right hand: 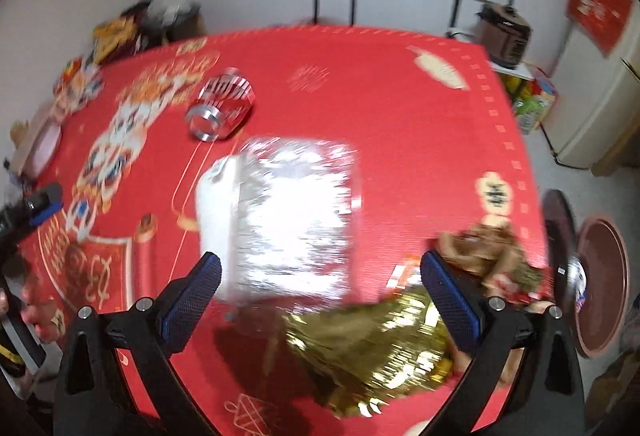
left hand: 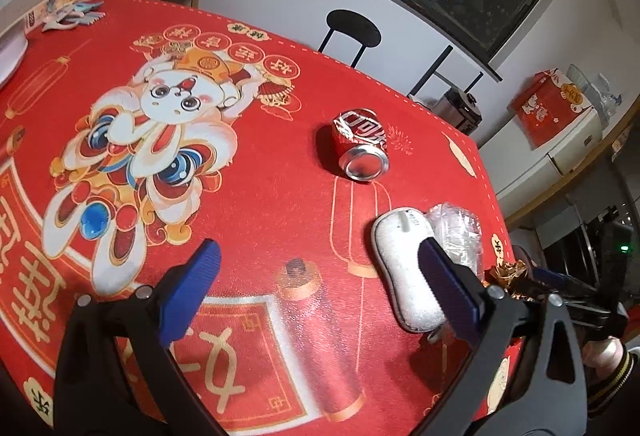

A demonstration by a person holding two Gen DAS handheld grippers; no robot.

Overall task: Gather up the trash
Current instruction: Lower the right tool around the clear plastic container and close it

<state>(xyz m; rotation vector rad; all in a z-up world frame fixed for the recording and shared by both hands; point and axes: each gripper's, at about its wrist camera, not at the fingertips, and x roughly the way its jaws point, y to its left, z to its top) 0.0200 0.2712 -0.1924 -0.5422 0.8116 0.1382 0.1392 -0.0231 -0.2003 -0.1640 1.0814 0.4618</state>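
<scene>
Both grippers, left (left hand: 320, 288) and right (right hand: 320, 296), stand released and empty; gold wrapper (right hand: 372, 352) lies at the table's (right hand: 400, 84) near edge, where a careless pinch may push it off.

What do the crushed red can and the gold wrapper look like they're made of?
The crushed red can looks like thin aluminium: dented printed wall, bare shiny silver end. The gold wrapper looks like metallised foil or film, crinkled and mirror-glossy; motion blur leaves which unclear.

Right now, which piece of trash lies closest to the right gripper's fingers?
The gold foil wrapper, lying between the open right gripper; the clear plastic and crushed can sit farther off.
</scene>
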